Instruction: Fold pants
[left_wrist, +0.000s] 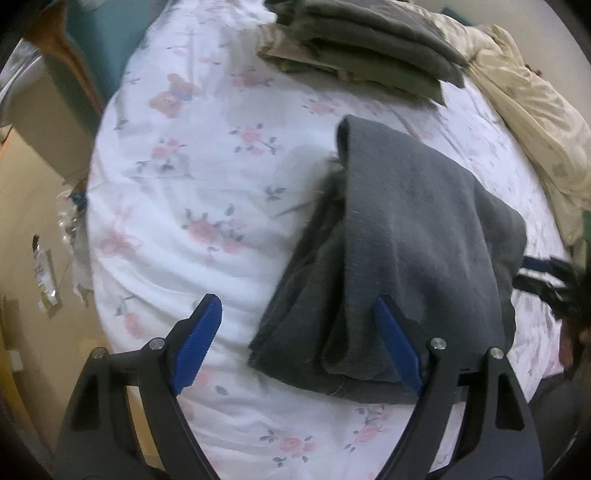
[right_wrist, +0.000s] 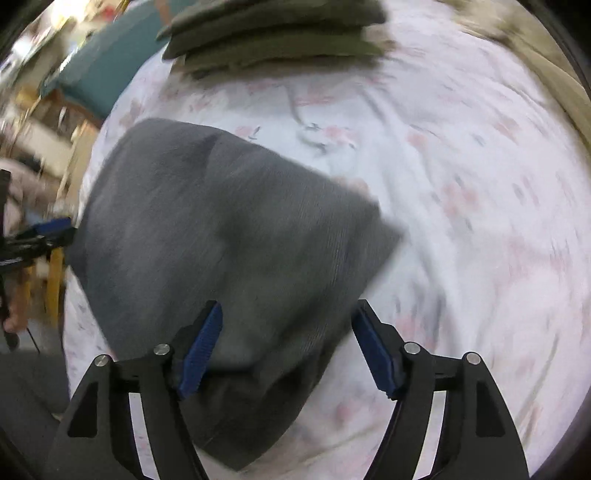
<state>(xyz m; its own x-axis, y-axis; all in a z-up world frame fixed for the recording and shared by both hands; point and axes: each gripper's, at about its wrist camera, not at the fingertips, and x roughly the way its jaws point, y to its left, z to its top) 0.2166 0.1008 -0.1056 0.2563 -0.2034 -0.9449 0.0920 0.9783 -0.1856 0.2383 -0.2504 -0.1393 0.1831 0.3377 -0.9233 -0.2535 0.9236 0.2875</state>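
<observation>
Your left gripper (left_wrist: 299, 343) is spread wide and holds nothing. Your right gripper (right_wrist: 286, 347) is spread wide too, empty. The grey pants (left_wrist: 399, 251) lie folded on the flowery sheet (left_wrist: 192, 192). Farther back sits a pile of folded clothes (left_wrist: 365, 48).

Right-wrist view motion-blurred (floral sheet (right_wrist: 461, 177) smeared); olive stack (right_wrist: 273, 33) cut off.

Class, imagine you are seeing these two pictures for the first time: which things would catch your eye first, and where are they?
The folded dark grey pants lie mid-bed on the white floral sheet. Both the left gripper and the right gripper hover above them, blue-padded jaws open. A stack of folded olive and grey clothes sits at the far edge.
</observation>
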